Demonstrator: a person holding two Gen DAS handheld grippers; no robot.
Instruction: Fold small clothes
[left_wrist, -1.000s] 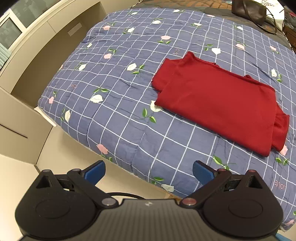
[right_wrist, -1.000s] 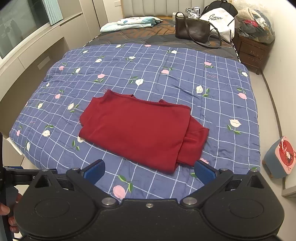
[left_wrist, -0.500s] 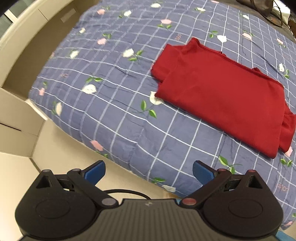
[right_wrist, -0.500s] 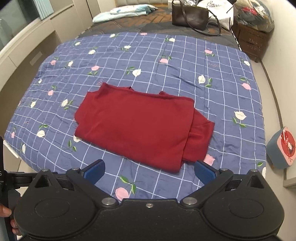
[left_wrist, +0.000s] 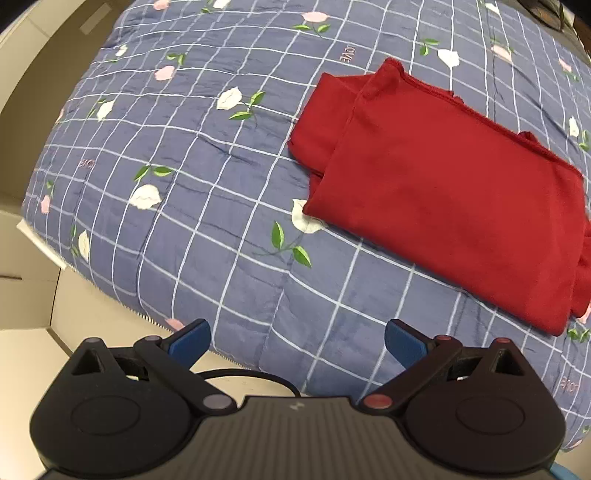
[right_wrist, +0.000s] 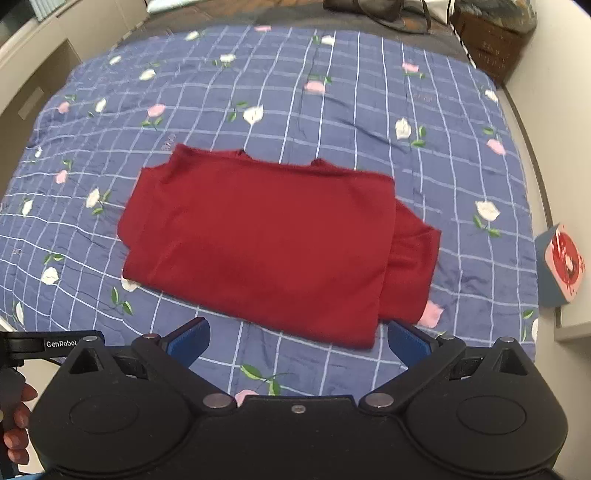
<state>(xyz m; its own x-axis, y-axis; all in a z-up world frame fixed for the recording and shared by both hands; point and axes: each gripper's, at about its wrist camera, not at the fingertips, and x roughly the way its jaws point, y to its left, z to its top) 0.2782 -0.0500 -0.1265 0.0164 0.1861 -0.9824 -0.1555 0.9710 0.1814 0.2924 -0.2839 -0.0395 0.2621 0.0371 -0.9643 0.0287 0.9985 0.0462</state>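
Left wrist view: left gripper (left_wrist: 295, 338) hangs over the near edge of the bed, blue fingers spread wide, nothing between them. Red shirt (left_wrist: 443, 192) lies flat on the checked floral quilt (left_wrist: 184, 184), up and to the right of the gripper, well apart from it. Already partly folded: a sleeve layer pokes out at the far-left corner, body panel on top. Thin knit by the look, so likely light, soft and floppy, will sag and drag on the quilt if lifted by one point only. Nearest grab point is the near-left corner by the white flower print. Plenty of bare quilt to the left of the shirt. Bed drops off to floor (left_wrist: 92, 314) just below the gripper; a black cable loops under it.

Right wrist view: right gripper (right_wrist: 297, 338) fingers also wide apart, empty, just short of the shirt's near hem (right_wrist: 303, 328). Shirt (right_wrist: 258, 236) sits mid-quilt, long side across the view, a second layer sticking out on the right side (right_wrist: 413, 258). Best hold here is probably the near-right corner, pinching both layers so they don't slide apart. Open quilt all round. Bag (right_wrist: 369, 7) at the far end and a small stool (right_wrist: 561, 266) off the right side of the bed, both clear of the work. A hand (right_wrist: 16, 424) shows at bottom left, holding the other tool.
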